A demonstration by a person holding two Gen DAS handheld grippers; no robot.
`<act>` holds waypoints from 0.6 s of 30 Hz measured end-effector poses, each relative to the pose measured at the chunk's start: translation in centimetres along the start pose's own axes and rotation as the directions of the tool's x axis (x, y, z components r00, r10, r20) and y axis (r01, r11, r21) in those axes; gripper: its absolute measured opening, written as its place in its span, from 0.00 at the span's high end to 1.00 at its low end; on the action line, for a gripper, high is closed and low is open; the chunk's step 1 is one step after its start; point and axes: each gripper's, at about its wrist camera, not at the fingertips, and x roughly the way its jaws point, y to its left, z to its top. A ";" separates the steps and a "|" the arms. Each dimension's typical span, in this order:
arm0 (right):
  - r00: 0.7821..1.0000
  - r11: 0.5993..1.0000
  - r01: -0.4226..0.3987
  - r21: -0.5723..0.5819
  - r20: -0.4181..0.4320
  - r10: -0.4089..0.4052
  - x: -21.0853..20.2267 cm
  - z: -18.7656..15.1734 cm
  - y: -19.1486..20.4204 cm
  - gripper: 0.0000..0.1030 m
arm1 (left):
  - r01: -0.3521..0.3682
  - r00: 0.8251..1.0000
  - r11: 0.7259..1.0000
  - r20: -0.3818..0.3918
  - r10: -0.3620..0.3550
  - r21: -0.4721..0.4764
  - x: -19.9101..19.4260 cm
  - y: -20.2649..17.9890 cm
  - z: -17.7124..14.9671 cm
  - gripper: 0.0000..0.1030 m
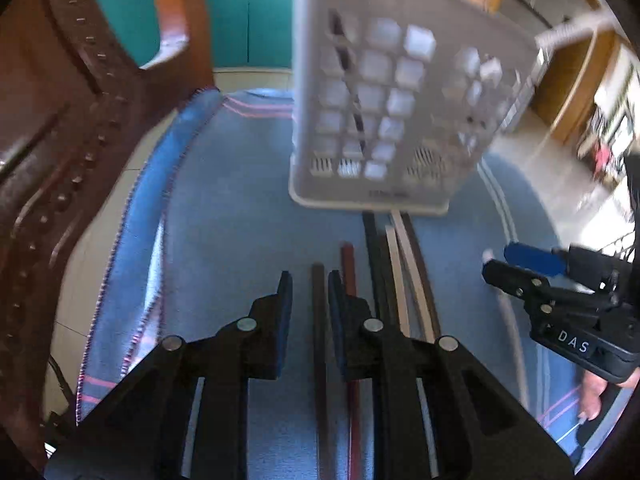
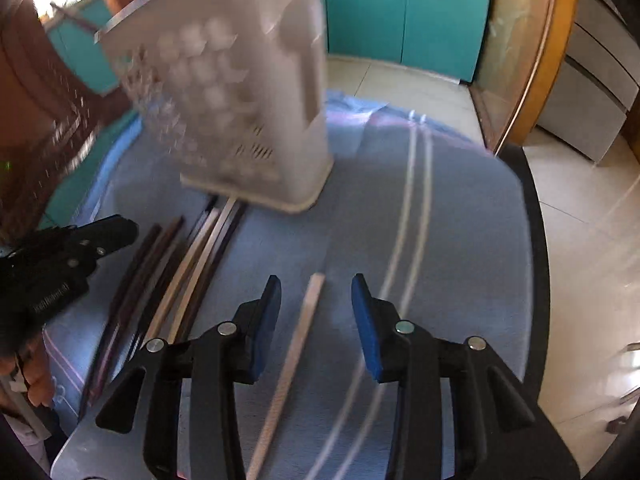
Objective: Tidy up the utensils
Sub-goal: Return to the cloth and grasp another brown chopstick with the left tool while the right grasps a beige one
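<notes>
A white perforated utensil holder point(image 1: 400, 100) point(image 2: 240, 100) stands on a blue cloth point(image 1: 232, 220) point(image 2: 460, 220). Several chopsticks point(image 1: 396, 264) point(image 2: 188, 264), dark and pale, lie side by side in front of it. My left gripper point(image 1: 310, 280) point(image 2: 120, 226) is low over the cloth, its jaws narrowly apart around a dark chopstick point(image 1: 319, 320). A gap shows beside that stick, and a reddish chopstick point(image 1: 348, 264) lies just right of the jaws. My right gripper point(image 2: 316, 284) point(image 1: 498, 260) stands open astride a single pale chopstick point(image 2: 298, 340), without touching it.
A carved wooden chair point(image 1: 60, 120) rises at the left, close to the cloth. Teal cabinets point(image 1: 248, 20) point(image 2: 404, 12) stand behind. The table's dark rim point(image 2: 536, 240) curves along the right, with tiled floor beyond. A person's hand point(image 1: 592, 396) point(image 2: 36, 380) grips each tool.
</notes>
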 end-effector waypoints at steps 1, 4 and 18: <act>1.000 1.000 0.020 -0.009 -0.004 -0.020 0.3 0.0 0.5 0.63 | -0.011 1.000 1.000 -0.010 0.011 0.017 0.2 -0.2 -0.2 0.83; 0.999 0.998 0.050 -0.036 0.009 -0.050 0.4 -0.1 1.3 0.65 | -0.026 0.999 0.999 -0.025 0.026 0.032 0.7 -0.4 -0.1 0.83; 0.998 0.994 0.046 0.102 0.046 -0.051 -0.1 -0.3 -1.3 0.90 | -0.054 0.998 0.997 -0.033 0.056 0.059 1.3 -1.0 -0.1 0.71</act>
